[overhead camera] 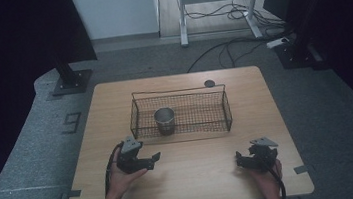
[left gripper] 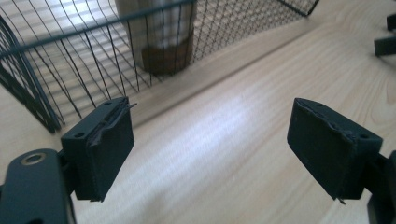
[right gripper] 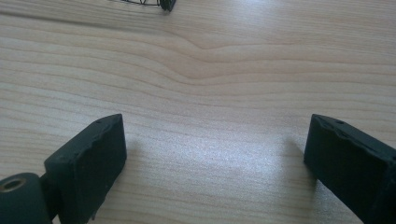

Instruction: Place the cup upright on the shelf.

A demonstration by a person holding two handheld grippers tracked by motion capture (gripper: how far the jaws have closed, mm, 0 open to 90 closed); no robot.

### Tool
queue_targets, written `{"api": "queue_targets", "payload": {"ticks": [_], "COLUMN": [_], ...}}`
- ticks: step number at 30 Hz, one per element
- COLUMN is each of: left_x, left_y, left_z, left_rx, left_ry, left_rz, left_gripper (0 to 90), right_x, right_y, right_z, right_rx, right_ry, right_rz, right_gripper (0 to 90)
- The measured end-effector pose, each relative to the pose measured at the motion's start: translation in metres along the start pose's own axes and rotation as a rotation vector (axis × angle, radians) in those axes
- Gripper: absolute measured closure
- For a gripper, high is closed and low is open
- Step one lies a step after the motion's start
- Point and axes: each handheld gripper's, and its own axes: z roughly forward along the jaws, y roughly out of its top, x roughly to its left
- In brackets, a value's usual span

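1. Currently your left gripper point(overhead camera: 147, 161) sits just in front of the wire basket point(overhead camera: 181, 127), near its front-left corner, fingers point(left gripper: 100, 149) spread apart, nothing between them, only bare desk point(overhead camera: 198, 177).
2. Your right gripper point(overhead camera: 243, 161) rests in front of the basket too, off its front-right corner and well apart from it, fingers point(right gripper: 88, 163) wide open and empty.
3. Metal cup point(overhead camera: 165, 121) stands upright inside the basket, left of its middle, close to the front wall.
4. From the left gripper view, the cup point(left gripper: 161, 37) is behind the basket mesh point(left gripper: 70, 70), straight ahead.
5. Small dark round disc point(overhead camera: 209, 83) lies on the desk just behind the basket's back-right rim.
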Motion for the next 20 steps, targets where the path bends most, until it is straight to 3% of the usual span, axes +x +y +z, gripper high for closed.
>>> {"api": "queue_targets", "payload": {"ticks": [9, 12, 20], "left_x": [-0.01, -0.013, -0.011], "left_y": [-0.024, -0.027, -0.03], "left_z": [-0.008, -0.007, -0.01], "left_rx": [0.0, 0.019, 0.008], "left_ry": [-0.021, -0.011, -0.01], "left_rz": [-0.014, 0.009, -0.007], "left_gripper": [14.7, 14.6, 14.7], "right_x": [0.0, 0.0, 0.0], "right_y": [0.0, 0.0, 0.0], "right_z": [0.0, 0.0, 0.0], "right_rx": [0.0, 0.0, 0.0], "right_ry": [0.0, 0.0, 0.0], "right_rz": [0.0, 0.0, 0.0], "right_gripper": [5.7, 5.7, 5.7]}}
